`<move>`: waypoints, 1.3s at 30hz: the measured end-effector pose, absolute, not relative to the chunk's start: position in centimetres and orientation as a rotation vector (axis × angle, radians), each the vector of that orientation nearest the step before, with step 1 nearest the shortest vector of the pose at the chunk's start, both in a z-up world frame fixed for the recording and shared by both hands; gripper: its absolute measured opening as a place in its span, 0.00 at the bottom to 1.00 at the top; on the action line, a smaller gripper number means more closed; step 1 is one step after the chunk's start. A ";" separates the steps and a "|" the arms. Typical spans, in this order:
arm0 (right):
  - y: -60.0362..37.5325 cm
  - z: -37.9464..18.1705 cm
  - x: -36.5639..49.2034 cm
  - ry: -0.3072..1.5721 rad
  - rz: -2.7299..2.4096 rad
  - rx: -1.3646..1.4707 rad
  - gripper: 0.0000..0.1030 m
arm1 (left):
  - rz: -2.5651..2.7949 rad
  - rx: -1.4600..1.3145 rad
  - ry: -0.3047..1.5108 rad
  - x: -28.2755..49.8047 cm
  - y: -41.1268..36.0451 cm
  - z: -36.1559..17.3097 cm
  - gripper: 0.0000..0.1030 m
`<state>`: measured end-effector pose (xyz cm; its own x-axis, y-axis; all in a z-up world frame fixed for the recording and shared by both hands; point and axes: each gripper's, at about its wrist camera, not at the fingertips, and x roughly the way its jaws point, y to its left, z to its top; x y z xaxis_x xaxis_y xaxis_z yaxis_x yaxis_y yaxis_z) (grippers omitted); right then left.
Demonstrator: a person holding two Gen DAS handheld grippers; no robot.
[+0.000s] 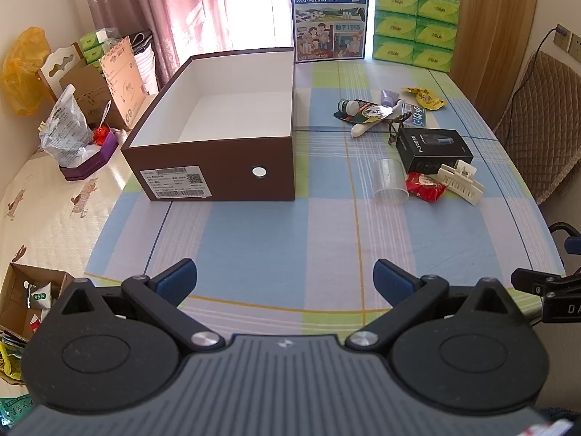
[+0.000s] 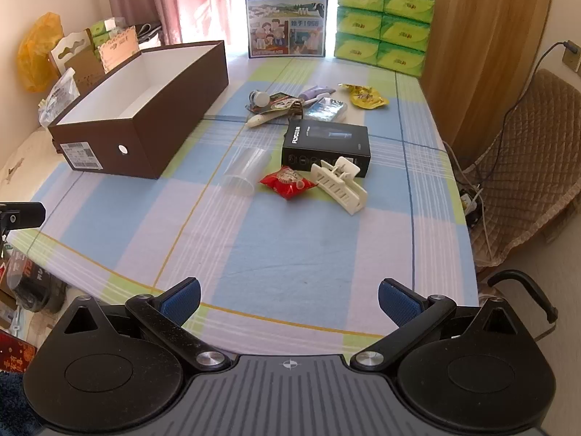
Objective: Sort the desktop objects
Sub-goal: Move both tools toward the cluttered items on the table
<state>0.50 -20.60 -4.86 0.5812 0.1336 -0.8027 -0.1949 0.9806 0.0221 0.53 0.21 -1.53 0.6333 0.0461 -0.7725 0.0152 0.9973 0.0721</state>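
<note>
An open brown box (image 1: 218, 167) (image 2: 152, 145) with a white inside stands empty on the left of the checked tablecloth. To its right lie loose items: a clear plastic cup (image 1: 390, 181) (image 2: 245, 172) on its side, a red snack packet (image 1: 425, 187) (image 2: 287, 183), a cream hair claw clip (image 1: 463, 181) (image 2: 339, 185), a black product box (image 1: 434, 149) (image 2: 326, 145), and farther back a yellow packet (image 1: 425, 98) (image 2: 365, 96), a purple tube (image 2: 316, 91) and a white pen (image 1: 363, 129) (image 2: 259, 120). My left gripper (image 1: 285, 281) and right gripper (image 2: 288, 301) hover open over the near table edge, nothing between their blue pads.
A blue milk carton box (image 1: 328, 18) (image 2: 287, 14) and stacked green tissue packs (image 1: 414, 27) (image 2: 383, 25) stand at the table's far end. Cartons and bags (image 1: 80, 109) crowd the left side. A quilted chair (image 2: 523, 167) stands on the right.
</note>
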 end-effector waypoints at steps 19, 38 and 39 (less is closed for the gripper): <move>-21.1 -5.0 1.6 0.938 0.205 -0.088 0.98 | 0.012 0.083 0.907 1.9 -0.6 -1.8 0.99; -23.7 -5.3 4.3 0.946 0.210 -0.070 0.98 | 0.006 0.080 0.942 4.9 -3.0 -2.4 0.99; -23.9 -5.3 4.5 0.946 0.211 -0.068 0.98 | 0.005 0.079 0.945 5.1 -3.1 -2.5 0.99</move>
<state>4.54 -23.93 -5.31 0.5664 0.1497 -0.8104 -0.2091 0.9773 0.0344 5.08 -3.15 -2.50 0.5860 0.0387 -0.8094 0.0303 0.9971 0.0695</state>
